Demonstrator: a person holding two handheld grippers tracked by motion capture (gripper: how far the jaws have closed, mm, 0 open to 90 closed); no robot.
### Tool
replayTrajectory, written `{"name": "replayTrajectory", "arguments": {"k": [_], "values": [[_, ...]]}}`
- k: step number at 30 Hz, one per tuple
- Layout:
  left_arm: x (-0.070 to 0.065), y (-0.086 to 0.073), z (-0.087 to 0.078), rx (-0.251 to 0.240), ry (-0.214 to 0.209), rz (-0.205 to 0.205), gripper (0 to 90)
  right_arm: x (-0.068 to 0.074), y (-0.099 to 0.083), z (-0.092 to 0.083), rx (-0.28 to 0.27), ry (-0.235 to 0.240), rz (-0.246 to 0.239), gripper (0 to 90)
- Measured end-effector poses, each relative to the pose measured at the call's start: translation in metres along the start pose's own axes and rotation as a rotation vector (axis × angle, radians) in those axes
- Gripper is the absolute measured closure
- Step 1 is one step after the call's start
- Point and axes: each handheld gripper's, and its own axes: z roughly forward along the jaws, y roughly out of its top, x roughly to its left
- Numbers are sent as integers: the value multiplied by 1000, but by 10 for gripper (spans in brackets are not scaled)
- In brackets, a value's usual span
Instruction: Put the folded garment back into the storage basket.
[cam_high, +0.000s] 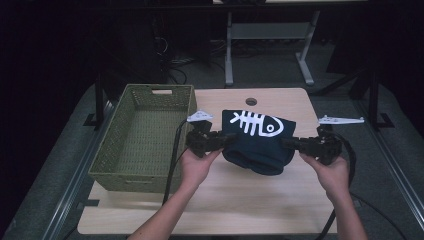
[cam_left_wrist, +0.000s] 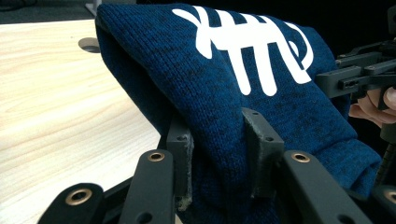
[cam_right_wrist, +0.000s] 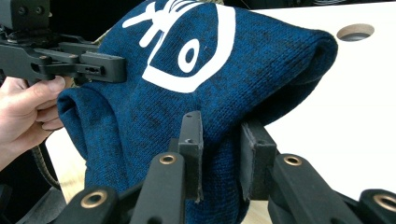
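Gripping a folded dark blue sweater (cam_high: 257, 142) from both ends, the left tongs (cam_high: 227, 140) and the right tongs (cam_high: 290, 144) each pinch a bunch of its knit between their pads. In the left gripper view the fabric is squeezed between the two black jaws, and the right gripper view shows the same on the far end. A white fish-skeleton print (cam_high: 257, 123) faces up on the sweater. Hanging between the two tongs, the sweater is just right of the green woven basket (cam_high: 145, 135), above the light wooden table (cam_high: 225, 200). Its lower fold sags toward the tabletop.
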Motion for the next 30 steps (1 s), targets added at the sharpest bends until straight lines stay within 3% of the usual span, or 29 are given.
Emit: {"name": "replayTrajectory", "arguments": {"k": [30], "values": [[16, 7, -41, -35, 19, -13, 670, 27, 26, 22, 19, 55, -23, 732]]}}
